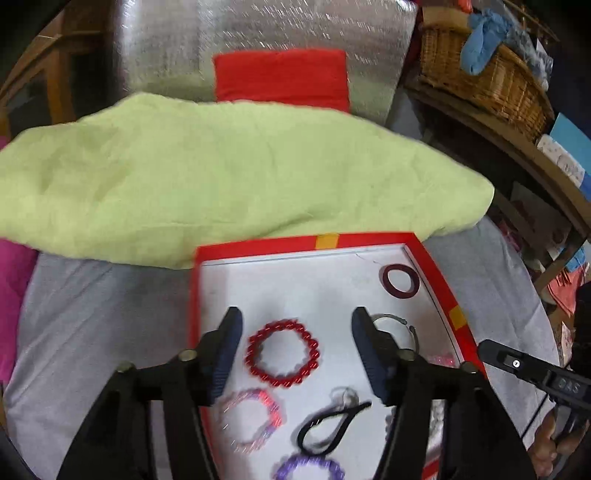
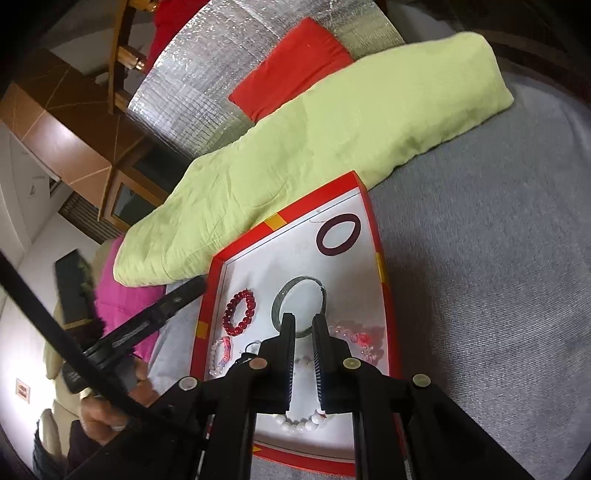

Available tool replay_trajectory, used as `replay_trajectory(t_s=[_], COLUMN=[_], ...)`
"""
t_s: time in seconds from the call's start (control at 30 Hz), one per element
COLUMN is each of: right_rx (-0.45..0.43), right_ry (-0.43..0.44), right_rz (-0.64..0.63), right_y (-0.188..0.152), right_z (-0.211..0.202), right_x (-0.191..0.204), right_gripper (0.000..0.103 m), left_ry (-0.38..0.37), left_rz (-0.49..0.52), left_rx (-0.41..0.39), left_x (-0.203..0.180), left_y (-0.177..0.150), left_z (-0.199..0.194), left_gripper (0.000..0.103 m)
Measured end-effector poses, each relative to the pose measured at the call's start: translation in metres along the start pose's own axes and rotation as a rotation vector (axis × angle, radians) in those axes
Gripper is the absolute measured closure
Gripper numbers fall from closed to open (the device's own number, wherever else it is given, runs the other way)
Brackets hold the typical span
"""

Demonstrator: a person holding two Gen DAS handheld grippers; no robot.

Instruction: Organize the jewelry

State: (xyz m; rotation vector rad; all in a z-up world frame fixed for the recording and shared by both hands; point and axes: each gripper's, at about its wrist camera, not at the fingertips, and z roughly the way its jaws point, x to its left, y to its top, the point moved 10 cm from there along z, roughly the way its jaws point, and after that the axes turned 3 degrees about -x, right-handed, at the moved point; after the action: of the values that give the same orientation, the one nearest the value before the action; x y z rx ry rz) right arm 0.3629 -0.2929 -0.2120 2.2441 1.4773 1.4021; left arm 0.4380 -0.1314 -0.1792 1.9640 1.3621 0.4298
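A red-rimmed tray (image 1: 436, 273) with a white floor lies on grey fabric and holds the jewelry. My left gripper (image 1: 297, 323) is open above it, and a red bead bracelet (image 1: 282, 352) lies flat on the floor between its fingers, untouched. Around it lie a maroon bangle (image 1: 399, 280), a grey hoop (image 1: 397, 323), a pink-white bracelet (image 1: 251, 421), a black hair tie (image 1: 332, 424) and a purple bracelet (image 1: 310, 469). My right gripper (image 2: 303, 321) hovers over the tray's near half with its fingers almost together and nothing in them. The grey hoop (image 2: 280, 302) and white beads (image 2: 299, 426) lie beneath it.
A light green cushion (image 1: 221, 177) lies just behind the tray, with a red cloth (image 1: 280, 77) and a silver foil sheet (image 1: 258, 33) further back. A wicker basket (image 1: 491, 81) sits on a shelf to the right. A person's hand (image 2: 107, 413) holds the left gripper.
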Motion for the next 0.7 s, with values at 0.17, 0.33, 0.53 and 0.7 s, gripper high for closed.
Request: replay_trajectory(t_s=[0.17,0.33,0.53,0.7], right_rx=[0.002,-0.04,-0.071,-0.1], right_ry=[-0.036,-0.078,-0.149,-0.183], right_rz=[-0.045,-0.121,-0.264,-0.353], right_y=[-0.003,-0.004,-0.014,-0.033], right_z=[-0.006,-0.019,-0.031,-0.057], right_x=[0.007,0.017,0.034,0.046], right_gripper=[0.066,0.046,0.046,0.045], left_ry=[0.077,0.206,0.313,0.406], left_rz=[-0.053,-0.02,-0.042,0.026], left_rx=[-0.066,-0.118,-0.136,-0.179], left_x=[0.016,0.024,0.031,0.023], left_y=[-0.02,-0.056,-0.08,-0.083], left_z=[-0.048,-0.092,-0.13,-0.158], left_gripper=[0.027,0.018,0.018,0.017])
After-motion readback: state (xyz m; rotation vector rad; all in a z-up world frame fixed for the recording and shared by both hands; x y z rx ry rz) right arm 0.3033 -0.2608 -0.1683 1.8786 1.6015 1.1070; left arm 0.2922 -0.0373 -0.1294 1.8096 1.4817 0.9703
